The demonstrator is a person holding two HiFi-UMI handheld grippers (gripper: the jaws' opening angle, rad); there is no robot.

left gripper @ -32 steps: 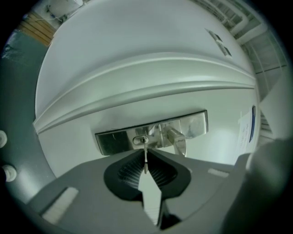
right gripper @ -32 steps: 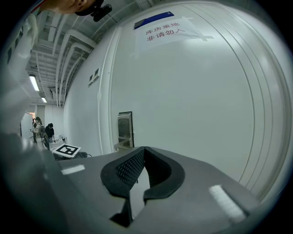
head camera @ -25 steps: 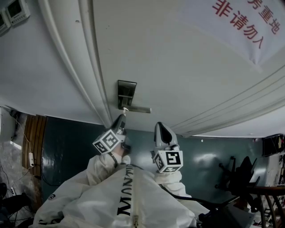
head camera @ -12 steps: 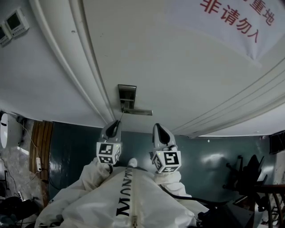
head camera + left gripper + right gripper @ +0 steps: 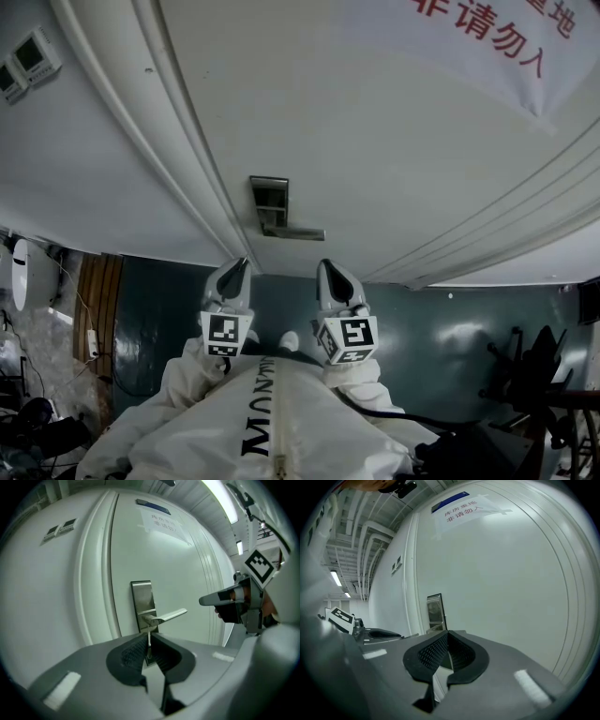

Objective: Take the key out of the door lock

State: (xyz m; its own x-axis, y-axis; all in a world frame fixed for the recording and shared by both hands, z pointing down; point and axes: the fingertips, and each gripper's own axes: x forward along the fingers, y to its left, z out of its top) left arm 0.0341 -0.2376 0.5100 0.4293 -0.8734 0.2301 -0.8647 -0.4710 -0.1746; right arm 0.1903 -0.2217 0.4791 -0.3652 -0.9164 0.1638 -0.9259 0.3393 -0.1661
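Backing away from the single lock plate point(image 5: 270, 199), the left gripper point(image 5: 240, 265) has rolled upright, jaws pinched on the one thin key point(image 5: 149, 641), which is out of the lock and clear of the lever handle point(image 5: 298, 232). The right gripper point(image 5: 325, 266) hangs beside it, closed and empty. One sign point(image 5: 487, 33) reads "非请勿入" in red.

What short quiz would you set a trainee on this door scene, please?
1. True or false: the key sits in the lock plate.
2. What do the left tongs pinch? A the lever handle; B the key; C nothing.
3. What do the right tongs hold?

Key: 1 false, the key is clear of the plate. 2 B. 3 nothing; they are shut and empty.
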